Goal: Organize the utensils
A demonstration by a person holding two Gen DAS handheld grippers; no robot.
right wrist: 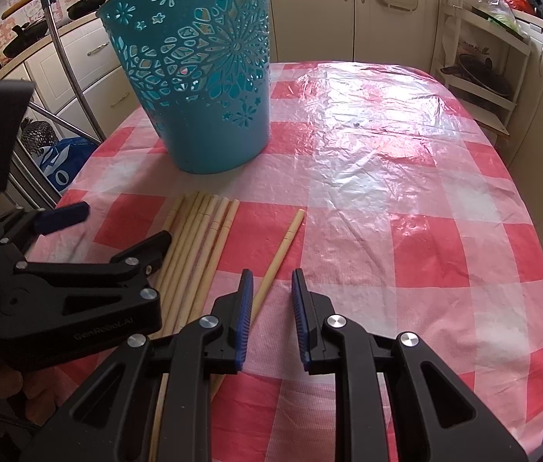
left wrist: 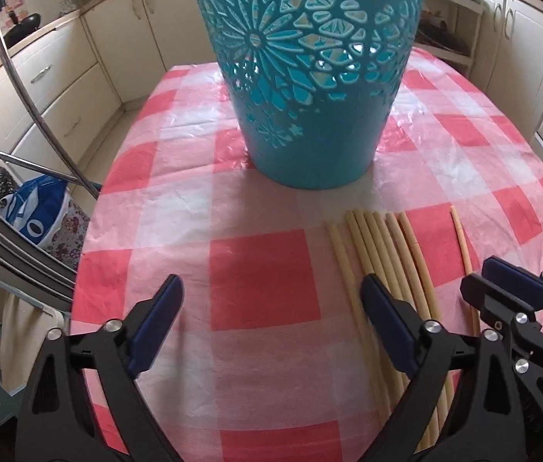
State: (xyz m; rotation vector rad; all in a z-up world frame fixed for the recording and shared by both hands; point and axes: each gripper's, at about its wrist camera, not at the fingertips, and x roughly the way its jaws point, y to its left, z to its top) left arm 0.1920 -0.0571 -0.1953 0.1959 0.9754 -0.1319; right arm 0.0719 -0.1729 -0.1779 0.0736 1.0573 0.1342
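A tall teal basket (left wrist: 310, 115) (right wrist: 202, 77) with flower cut-outs stands upright on the checked tablecloth. In front of it lies a row of several pale chopsticks (left wrist: 379, 242) (right wrist: 202, 223). One more chopstick (left wrist: 460, 235) (right wrist: 287, 238) lies apart to their right. My left gripper (left wrist: 271, 288) (right wrist: 117, 227) is open wide, with only cloth between its fingers; its right finger hangs over the row. My right gripper (right wrist: 271, 281) (left wrist: 491, 277) has its jaws a narrow gap apart with nothing between them. The lone chopstick passes under its left finger.
The table (right wrist: 406, 192) carries a red and white cloth under clear plastic. Its left edge drops to a metal chair frame (left wrist: 13, 77) and a blue bag (left wrist: 36, 211) on the floor. Cream cabinets (right wrist: 387, 11) and an open shelf rack (right wrist: 479, 77) ring the table.
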